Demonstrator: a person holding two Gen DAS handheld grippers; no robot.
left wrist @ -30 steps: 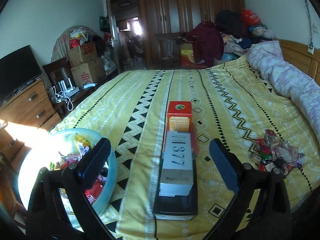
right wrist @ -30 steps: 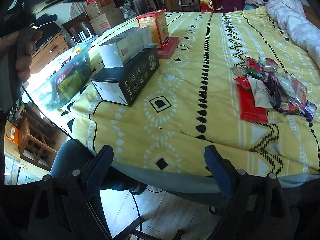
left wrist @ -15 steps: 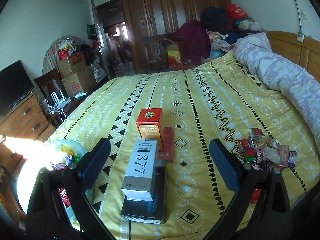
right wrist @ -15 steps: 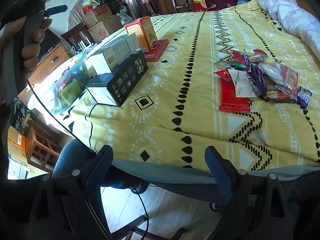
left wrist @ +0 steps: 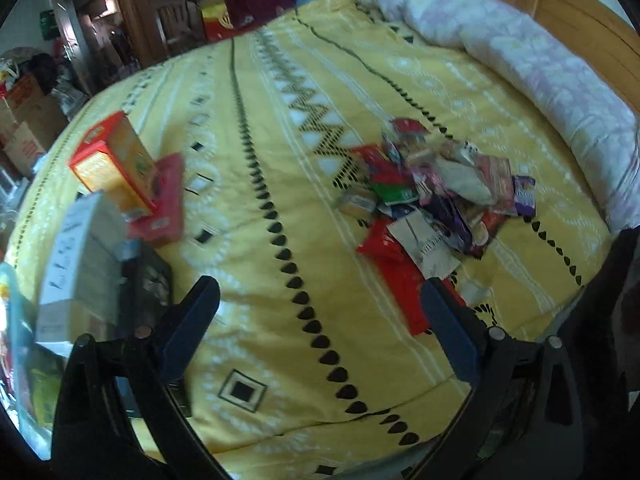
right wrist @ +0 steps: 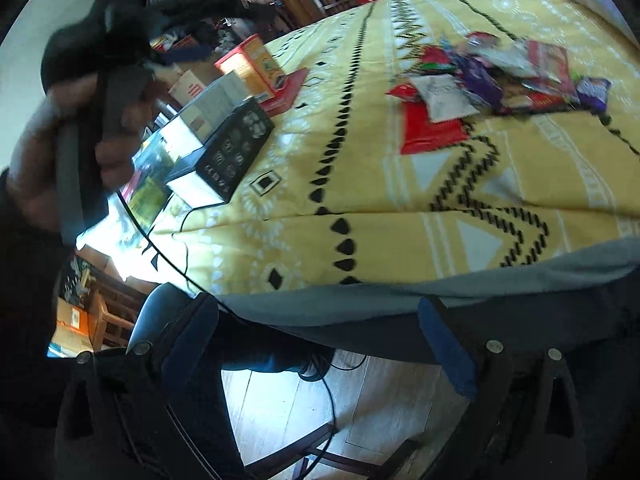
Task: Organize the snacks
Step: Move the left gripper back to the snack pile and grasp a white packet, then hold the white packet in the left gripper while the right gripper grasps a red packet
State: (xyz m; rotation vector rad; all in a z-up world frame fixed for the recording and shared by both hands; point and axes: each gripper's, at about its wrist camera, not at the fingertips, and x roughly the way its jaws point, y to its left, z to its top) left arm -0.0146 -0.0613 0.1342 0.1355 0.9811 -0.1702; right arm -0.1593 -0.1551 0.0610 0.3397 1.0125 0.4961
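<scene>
Yellow patterned bedspread [left wrist: 280, 128] fills most of both views, with a pale quilt [left wrist: 520, 52] bunched along its far right side against a wooden headboard. One loose pile of snacks [left wrist: 436, 188] lies on the spread right of centre — too many small wrappers, overlapping and blurred, to count; a flat red packet [left wrist: 396, 276] at its near edge is the clearest piece. To the left stand four boxes in a row: an orange box [left wrist: 116, 160] upright on a flat red box [left wrist: 168, 200], then a white box [left wrist: 80, 256] lying on a black box [left wrist: 146, 280]. One clear tub [left wrist: 16, 352] of snacks sits at the far left, cut off by the frame and washed out by glare. The left gripper [left wrist: 318, 324] hangs above bare spread between the boxes and the pile, its two blue pads wide apart with nothing between them. The right gripper [right wrist: 318, 344] sits beyond the bed's near edge, over the floor and a chair [right wrist: 304, 452] below; its jaws are opening, wide already, and hold nothing. In the right wrist view the left hand [right wrist: 52, 148] grips its handle — dark and smeared by motion. A broad strip of open bedspread separates the boxes from the pile, and the near edge of the bed is free.
</scene>
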